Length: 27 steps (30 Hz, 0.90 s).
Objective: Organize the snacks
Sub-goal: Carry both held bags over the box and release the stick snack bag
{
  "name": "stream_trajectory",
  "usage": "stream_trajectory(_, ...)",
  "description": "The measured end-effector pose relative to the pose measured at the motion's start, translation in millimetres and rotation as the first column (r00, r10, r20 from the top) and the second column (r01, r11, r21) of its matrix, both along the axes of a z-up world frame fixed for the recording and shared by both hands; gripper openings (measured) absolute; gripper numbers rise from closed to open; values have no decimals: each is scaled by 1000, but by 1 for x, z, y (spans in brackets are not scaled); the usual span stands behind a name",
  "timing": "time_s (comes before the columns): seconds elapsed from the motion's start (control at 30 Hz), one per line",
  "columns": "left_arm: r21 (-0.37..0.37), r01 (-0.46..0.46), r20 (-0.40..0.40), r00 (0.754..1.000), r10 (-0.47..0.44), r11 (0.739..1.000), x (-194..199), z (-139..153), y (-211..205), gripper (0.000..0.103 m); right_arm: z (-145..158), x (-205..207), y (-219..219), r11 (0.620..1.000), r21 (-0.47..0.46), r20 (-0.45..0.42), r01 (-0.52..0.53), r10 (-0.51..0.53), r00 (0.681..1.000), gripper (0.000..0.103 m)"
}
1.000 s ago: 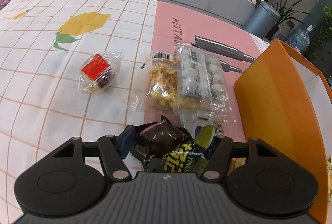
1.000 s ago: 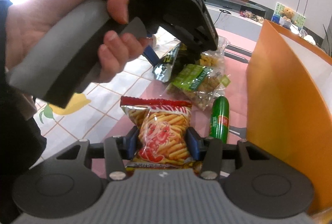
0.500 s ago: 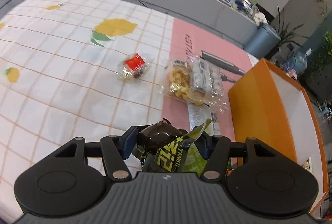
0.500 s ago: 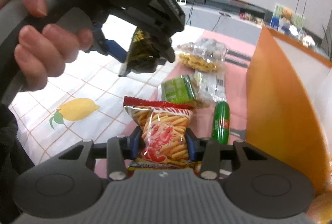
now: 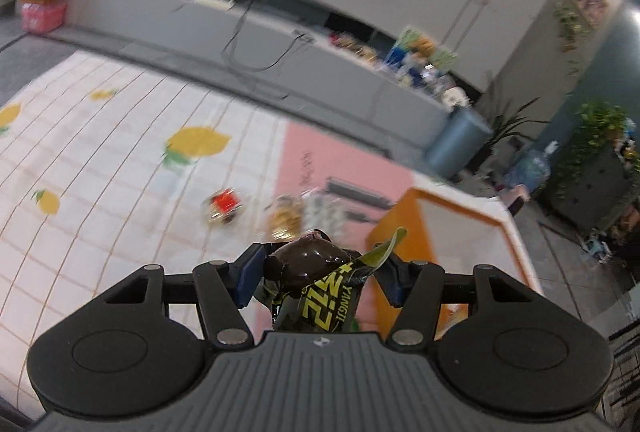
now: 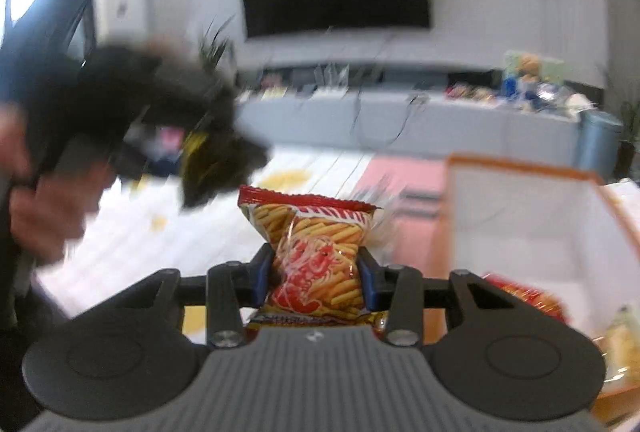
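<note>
Both grippers clamped on snack packets

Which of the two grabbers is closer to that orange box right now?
Probably the right. The right gripper, clamping a red chip bag, is right beside the orange box. The left gripper, holding a dark snack packet, appears farther over the tablecloth.

Each gripper, left gripper and right gripper, has a grey ribbed housing bearing a small pale emblem at its front edge. Two black rounded lobes with circular recesses flank the housing. Black linkage arms with silver pivot screws carry fingers faced with blue pads. A dark sleeve, blurred, shows at the frame edge.
</note>
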State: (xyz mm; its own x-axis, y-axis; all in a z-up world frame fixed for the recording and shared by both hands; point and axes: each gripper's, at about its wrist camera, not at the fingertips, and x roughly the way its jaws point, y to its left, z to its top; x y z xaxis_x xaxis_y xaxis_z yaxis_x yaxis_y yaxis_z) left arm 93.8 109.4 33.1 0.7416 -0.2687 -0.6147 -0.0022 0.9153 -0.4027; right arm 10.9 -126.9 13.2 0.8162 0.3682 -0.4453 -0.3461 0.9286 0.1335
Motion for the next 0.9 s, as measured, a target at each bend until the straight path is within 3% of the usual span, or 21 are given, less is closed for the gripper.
stream_trajectory(0.13, 12, 67, 40, 997, -68, 998, -7, 10, -28, 68, 8, 9, -55, 991, 44, -61, 124, -121, 991, 42)
stream_trajectory(0.3, 13, 182, 46, 982, -182, 983, -6, 6, -69, 68, -20, 32, -105, 958, 128, -241, 258, -222, 945, 42)
stream_trajectory(0.47, 0, 254, 20, 967, -254, 967, 4, -9, -97, 68, -44, 50, -102, 959, 69, -307, 275, -242, 921, 42)
stream_trajectory(0.6, -9, 260, 0, 966, -260, 966, 12, -19, -98, 68, -53, 65, -93, 979, 27, -376, 203, -178, 909, 45)
stream_trajectory(0.63, -12, 260, -2, 966, -260, 965, 14, -21, -96, 68, -53, 70, -90, 984, 17, -396, 176, -155, 905, 48)
stream_trajectory(0.7, -16, 257, -6, 966, -258, 966, 17, -24, -94, 68, -50, 69, -88, 986, 21, -395, 168, -146, 907, 74)
stream_trajectory(0.73, -17, 257, -7, 966, -257, 966, 17, -25, -93, 68, -48, 71, -91, 982, 23, -392, 188, -164, 905, 79)
stream_trajectory(0.77, -15, 257, -11, 966, -257, 966, 19, -26, -92, 68, -46, 69, -93, 979, 36, -392, 202, -172, 904, 91)
stream_trajectory(0.8, -14, 257, -16, 966, -257, 966, 20, -28, -92, 68, -45, 67, -97, 974, 48, -388, 223, -188, 903, 96)
stream_trajectory(0.9, -11, 267, -31, 963, -268, 964, 23, -32, -96, 68, -37, 65, -113, 953, 101, -368, 286, -232, 900, 96)
